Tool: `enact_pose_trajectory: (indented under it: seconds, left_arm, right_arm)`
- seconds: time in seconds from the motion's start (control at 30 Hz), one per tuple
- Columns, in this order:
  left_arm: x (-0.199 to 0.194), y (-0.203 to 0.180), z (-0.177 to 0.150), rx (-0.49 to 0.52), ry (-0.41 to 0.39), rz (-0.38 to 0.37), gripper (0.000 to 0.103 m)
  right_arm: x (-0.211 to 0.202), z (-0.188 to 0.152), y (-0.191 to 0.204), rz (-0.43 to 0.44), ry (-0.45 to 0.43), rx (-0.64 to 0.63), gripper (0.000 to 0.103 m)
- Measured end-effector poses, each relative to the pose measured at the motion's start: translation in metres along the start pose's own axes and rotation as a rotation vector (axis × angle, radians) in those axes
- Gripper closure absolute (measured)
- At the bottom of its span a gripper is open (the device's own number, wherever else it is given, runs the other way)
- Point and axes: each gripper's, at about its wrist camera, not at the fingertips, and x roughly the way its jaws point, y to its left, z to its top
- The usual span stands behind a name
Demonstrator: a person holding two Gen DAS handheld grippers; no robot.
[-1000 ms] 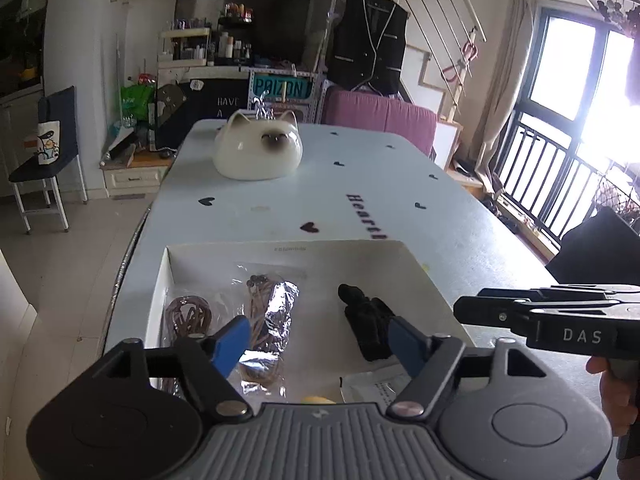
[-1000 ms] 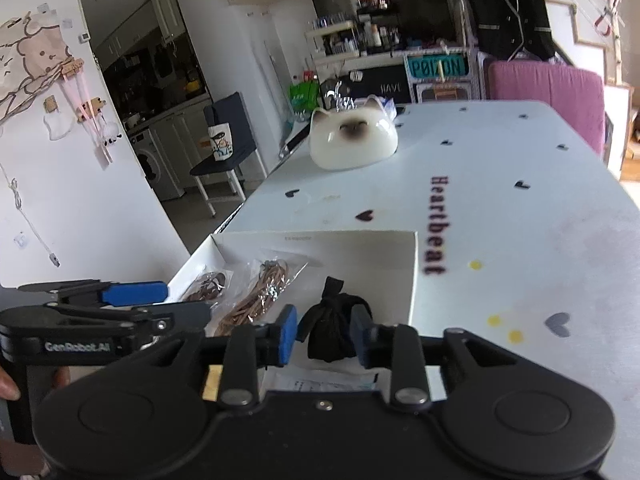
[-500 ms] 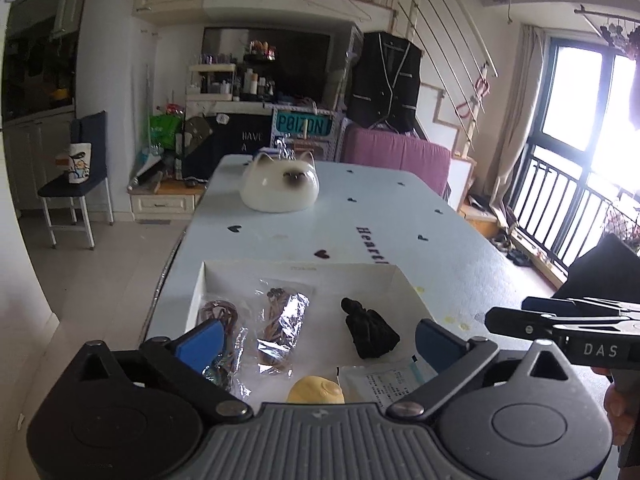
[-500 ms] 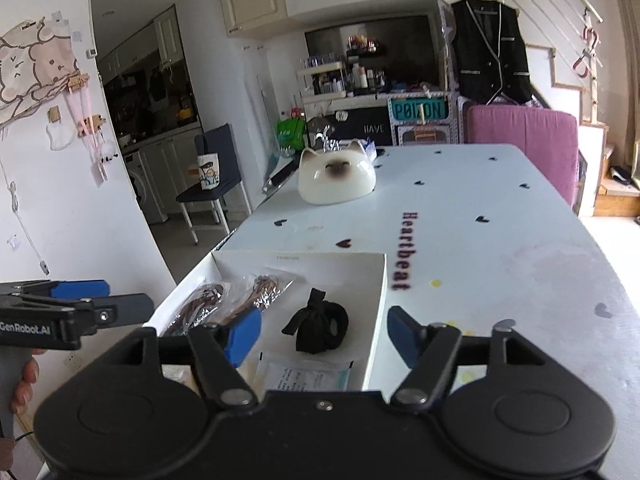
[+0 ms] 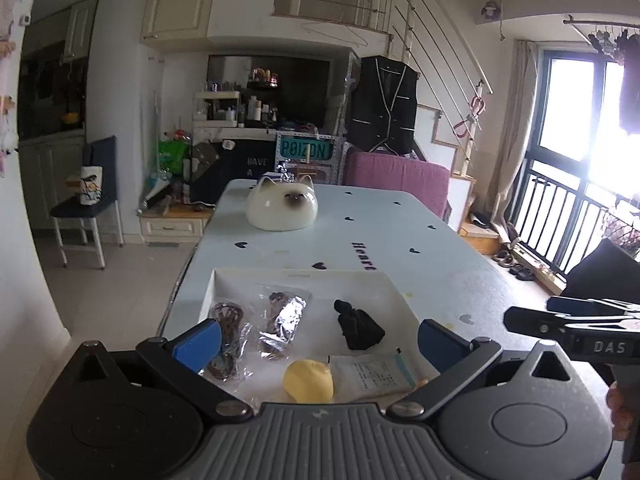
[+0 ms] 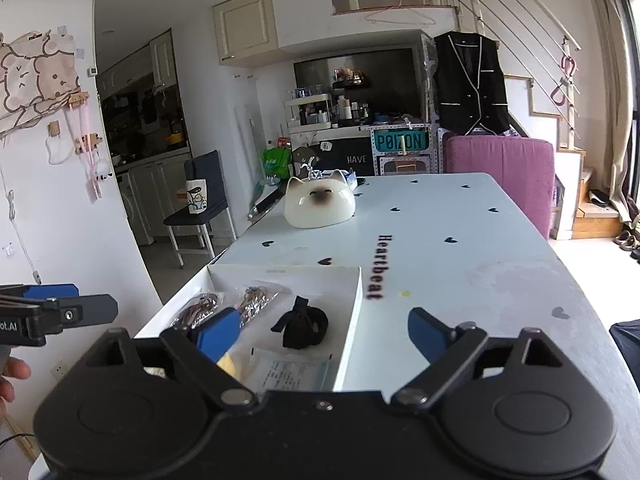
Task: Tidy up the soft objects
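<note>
Jaws wide on both the left gripper (image 5: 318, 340) and right gripper (image 6: 323, 334), empty above the white tray (image 6: 354, 308). Black fabric bundle (image 6: 301, 323) lies mid-tray; best approach is straight down, pinching its bulk, clear of the bagged items (image 5: 282, 320).

Shallow white cardboard box (image 5: 208, 300) holds crumpled black fabric bundle (image 5: 360, 326), round yellow soft ball (image 5: 309, 380), two clear bagged brown cord coils (image 5: 256, 322), flat.

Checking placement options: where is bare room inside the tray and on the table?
Bare tray floor lies between far wall and black pouch. Table is bare right of the tray, before the cat dish. Near end is crowded: bags, yellow ball, packet.
</note>
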Motion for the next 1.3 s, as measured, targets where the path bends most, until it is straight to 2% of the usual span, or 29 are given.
enact_pose_trajectory:
  seconds: [0.13,0.37,0.57,0.83,1.3]
  left_arm:
    - [-0.007,-0.004,-0.012,-0.007,-0.011,-0.001,0.000]
    - [-0.014,-0.010,-0.035,-0.020,-0.017,0.010,0.000]
    - [-0.021,-0.022,-0.051,0.013,-0.026,0.030,0.000]
    - [-0.032,-0.033,-0.064,0.043,-0.055,0.044,0.000]
    - [-0.038,-0.041,-0.076,0.066,-0.056,0.064,0.000]
  right_arm:
    - [-0.014,-0.010,0.000,-0.019,-0.019,-0.013,0.004]
    - [-0.033,-0.030,-0.002,-0.055,-0.036,-0.038,0.002]
    - [-0.048,-0.044,-0.006,-0.071,-0.056,-0.035,0.000]
    - [-0.063,-0.060,-0.009,-0.083,-0.071,-0.043,0.000]
    - [-0.078,-0.073,-0.008,-0.099,-0.074,-0.051,0.000]
